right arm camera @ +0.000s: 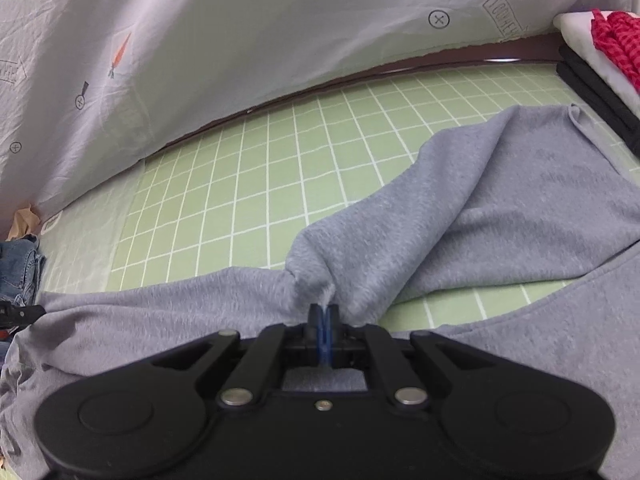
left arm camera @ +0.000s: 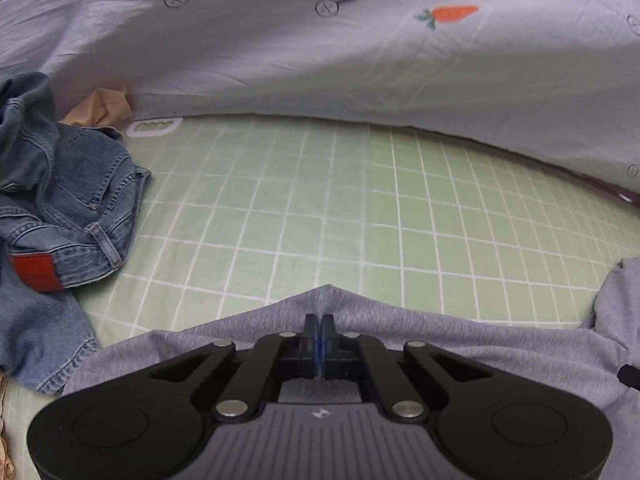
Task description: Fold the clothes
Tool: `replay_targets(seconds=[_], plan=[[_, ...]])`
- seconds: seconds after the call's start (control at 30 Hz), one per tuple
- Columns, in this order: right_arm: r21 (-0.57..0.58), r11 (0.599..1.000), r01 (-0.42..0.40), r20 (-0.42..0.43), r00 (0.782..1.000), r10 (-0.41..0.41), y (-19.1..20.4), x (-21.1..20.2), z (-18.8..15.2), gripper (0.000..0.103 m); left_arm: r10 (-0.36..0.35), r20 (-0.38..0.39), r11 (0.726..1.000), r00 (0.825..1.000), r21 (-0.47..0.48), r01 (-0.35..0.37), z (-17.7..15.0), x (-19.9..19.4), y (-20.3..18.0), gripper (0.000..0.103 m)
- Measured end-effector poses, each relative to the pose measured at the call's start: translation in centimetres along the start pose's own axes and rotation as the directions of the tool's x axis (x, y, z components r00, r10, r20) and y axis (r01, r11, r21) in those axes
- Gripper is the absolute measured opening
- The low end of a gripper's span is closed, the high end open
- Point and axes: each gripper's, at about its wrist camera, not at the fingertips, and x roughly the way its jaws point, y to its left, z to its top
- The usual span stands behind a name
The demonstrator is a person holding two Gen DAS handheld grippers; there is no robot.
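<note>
A grey sweatshirt (left arm camera: 400, 328) lies across the near part of a green checked sheet (left arm camera: 320, 208). My left gripper (left arm camera: 319, 320) is shut on a pinch of its edge, which rises in a small peak. In the right wrist view the same grey sweatshirt (right arm camera: 500, 200) spreads to the right, one part lying toward the far right. My right gripper (right arm camera: 324, 312) is shut on a bunched fold of it. The green sheet (right arm camera: 248, 208) shows beyond.
Crumpled blue jeans (left arm camera: 60, 200) with a red patch lie at the left, a beige garment (left arm camera: 100, 108) behind them. A white printed cover (left arm camera: 320, 48) rises along the far side. Folded black, white and red clothes (right arm camera: 600, 64) are stacked at the far right.
</note>
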Motion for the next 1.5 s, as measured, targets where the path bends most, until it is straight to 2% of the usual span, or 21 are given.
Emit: replay_targets(seconds=[0.1, 0.2, 0.3, 0.43, 0.47, 0.57, 0.63, 0.7, 0.83, 0.87, 0.97, 1.03, 1.1, 1.2, 1.3, 1.37, 1.4, 1.43, 1.47, 1.5], plan=[[-0.021, 1.0, -0.008, 0.014, 1.0, 0.008, -0.3, -1.5, -0.7, 0.002, 0.0, 0.025, 0.999, 1.0, -0.053, 0.001, -2.2, -3.3, 0.1, 0.001], [-0.051, 0.999, -0.001, -0.008, 1.0, 0.001, -0.8, -2.2, -2.1, 0.002, 0.0, -0.012, 0.994, 1.0, -0.106, -0.002, -5.7, -5.1, 0.5, 0.001], [-0.046, 0.999, 0.004, -0.066, 0.998, -0.007, -2.1, -1.9, -3.7, 0.002, 0.008, -0.103, 0.984, 0.995, -0.174, -0.026, -9.8, -4.3, 1.0, 0.001], [-0.019, 0.999, 0.033, -0.147, 0.989, -0.036, -4.1, -1.0, -5.3, 0.001, 0.016, -0.216, 0.966, 0.976, -0.249, -0.071, -14.8, -2.9, 1.7, 0.001], [-0.009, 0.999, 0.04, -0.155, 0.987, -0.041, -4.6, -1.0, -5.5, 0.001, 0.02, -0.231, 0.962, 0.973, -0.26, -0.082, -15.6, -2.8, 1.8, 0.001], [0.012, 0.999, 0.045, -0.151, 0.988, -0.042, -5.6, -1.6, -5.7, 0.001, 0.012, -0.2, 0.954, 0.98, -0.291, -0.071, -16.6, -4.5, 2.1, 0.004], [0.024, 0.999, 0.048, -0.133, 0.99, -0.044, -5.8, -2.1, -5.5, 0.003, 0.016, -0.159, 0.951, 0.987, -0.304, -0.064, -16.3, -6.0, 2.4, 0.004], [0.033, 0.998, 0.05, -0.113, 0.993, -0.046, -5.9, -2.4, -5.0, 0.014, 0.014, -0.117, 0.949, 0.993, -0.31, -0.05, -15.5, -7.0, 2.7, 0.005], [0.036, 0.998, 0.056, -0.077, 0.996, -0.053, -5.4, -2.2, -3.9, 0.023, 0.029, -0.046, 0.958, 0.999, -0.284, -0.041, -12.3, -7.4, 2.6, 0.023], [0.04, 0.998, 0.055, -0.075, 0.996, -0.052, -5.2, -2.0, -3.6, 0.028, 0.036, -0.037, 0.962, 0.999, -0.269, -0.045, -11.4, -7.1, 2.5, 0.024], [0.046, 0.997, 0.066, -0.07, 0.996, -0.063, -4.6, -1.1, -2.9, 0.037, 0.046, -0.03, 0.976, 0.998, -0.213, -0.051, -8.8, -5.9, 1.8, 0.033], [0.047, 0.995, 0.086, -0.064, 0.995, -0.083, -4.3, -0.6, -2.5, 0.044, 0.034, -0.031, 0.984, 0.999, -0.171, -0.039, -7.3, -4.9, 1.3, 0.042], [0.049, 0.993, 0.109, -0.065, 0.992, -0.106, -4.2, -0.1, -2.2, 0.05, 0.023, -0.05, 0.993, 0.998, -0.113, -0.029, -6.0, -3.3, 0.6, 0.044], [0.062, 0.988, 0.143, -0.072, 0.988, -0.138, -4.3, 0.5, -2.0, 0.053, -0.012, -0.088, 0.999, 0.996, -0.035, 0.009, -4.5, -0.9, -0.7, 0.047], [0.094, 0.98, 0.175, -0.079, 0.983, -0.168, -4.9, 0.8, -2.0, 0.055, -0.056, -0.15, 0.998, 0.987, 0.033, 0.062, -3.7, 1.5, -1.9, 0.057], [0.114, 0.974, 0.193, -0.082, 0.979, -0.184, -5.2, 1.0, -2.0, 0.055, -0.035, -0.17, 0.997, 0.985, 0.062, 0.046, -3.7, 2.7, -2.5, 0.055], [0.124, 0.972, 0.2, -0.083, 0.978, -0.191, -5.4, 1.0, -2.0, 0.055, -0.035, -0.175, 0.997, 0.984, 0.059, 0.046, -3.9, 2.9, -2.4, 0.049], [0.134, 0.969, 0.207, -0.082, 0.977, -0.197, -5.5, 1.1, -2.0, 0.055, -0.034, -0.18, 0.997, 0.983, 0.057, 0.045, -4.0, 3.1, -2.4, 0.032], [0.144, 0.967, 0.212, -0.08, 0.976, -0.202, -5.6, 1.1, -2.0, 0.056, -0.034, -0.186, 0.998, 0.982, 0.054, 0.045, -4.2, 3.3, -2.3, 0.021], [0.152, 0.964, 0.217, -0.078, 0.975, -0.207, -5.6, 1.2, -2.0, 0.056, -0.035, -0.188, 0.998, 0.981, 0.051, 0.046, -4.3, 3.5, -2.2, 0.017]])
